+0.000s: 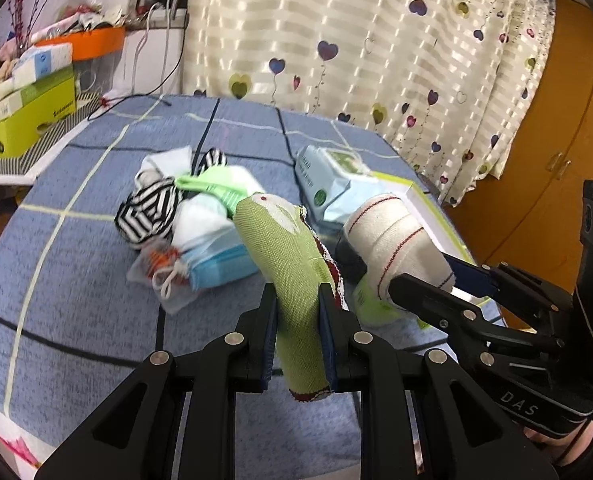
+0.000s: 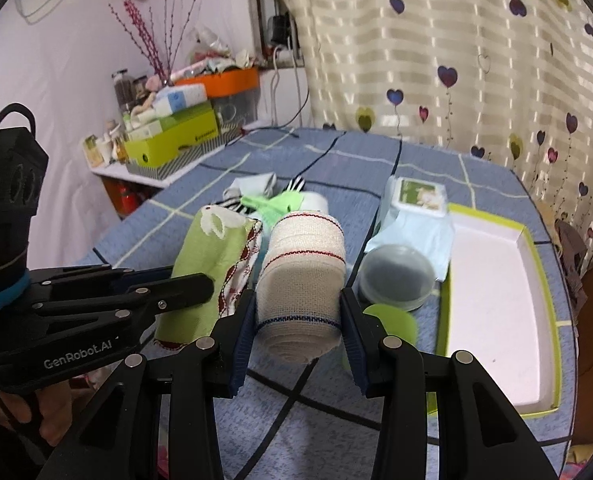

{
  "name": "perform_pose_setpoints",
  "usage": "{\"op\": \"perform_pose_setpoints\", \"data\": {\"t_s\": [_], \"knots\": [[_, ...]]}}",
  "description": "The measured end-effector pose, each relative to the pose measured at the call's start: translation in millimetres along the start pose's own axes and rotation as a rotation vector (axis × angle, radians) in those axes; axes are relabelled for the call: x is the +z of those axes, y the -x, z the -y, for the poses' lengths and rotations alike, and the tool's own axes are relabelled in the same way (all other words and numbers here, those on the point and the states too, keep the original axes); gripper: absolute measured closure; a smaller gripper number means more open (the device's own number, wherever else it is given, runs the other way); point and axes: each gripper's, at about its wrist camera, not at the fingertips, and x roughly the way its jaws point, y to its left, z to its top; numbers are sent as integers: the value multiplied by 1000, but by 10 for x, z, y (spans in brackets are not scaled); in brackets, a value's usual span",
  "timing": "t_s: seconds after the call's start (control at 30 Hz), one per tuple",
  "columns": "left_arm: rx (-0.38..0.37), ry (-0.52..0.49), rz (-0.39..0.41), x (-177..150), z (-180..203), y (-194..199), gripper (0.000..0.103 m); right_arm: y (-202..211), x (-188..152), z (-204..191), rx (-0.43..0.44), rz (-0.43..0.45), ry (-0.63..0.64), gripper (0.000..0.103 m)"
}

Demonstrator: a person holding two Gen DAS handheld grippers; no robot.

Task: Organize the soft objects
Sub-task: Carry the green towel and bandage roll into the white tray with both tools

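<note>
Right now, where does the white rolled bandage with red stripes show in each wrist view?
Left wrist view: the white rolled bandage with red stripes sits right of centre, clamped by the right tongs.
Right wrist view: bottom centre, between that camera's own fingers.
Shared landmark: the green fabric pouch, immediately to its left.

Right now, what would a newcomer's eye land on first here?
Both tongs hold something above the blue checked bedspread: the left tongs grip a green fabric pouch, the right tongs a white bandage roll. Behind them lies a pile of socks; an open white tray sits at right.
</note>
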Motion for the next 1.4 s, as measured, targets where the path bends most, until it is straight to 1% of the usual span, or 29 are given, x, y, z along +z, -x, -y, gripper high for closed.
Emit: {"op": "perform_pose_setpoints", "data": {"t_s": [0.17,0.33,0.67,0.87,1.07,1.2,1.4], "knots": [[-8,-22,26,136,133,-4,83,115,55,148,-14,32,-11,63],[-24,-44,34,246,283,-68,83,227,82,362,-44,59,-39,63],[-65,-99,22,449,700,-316,83,392,15,983,-125,83,-130,63],[-96,-141,-11,520,1012,-560,83,359,-79,1371,-160,63,-180,63],[-119,-161,-69,601,1274,-880,83,208,-166,1740,-178,26,-211,63],[-119,-179,-104,626,1426,-1080,83,48,-227,1969,-184,-12,-235,63],[-116,-184,-153,654,1552,-1369,83,-156,-300,2171,-183,-54,-247,63]]}}
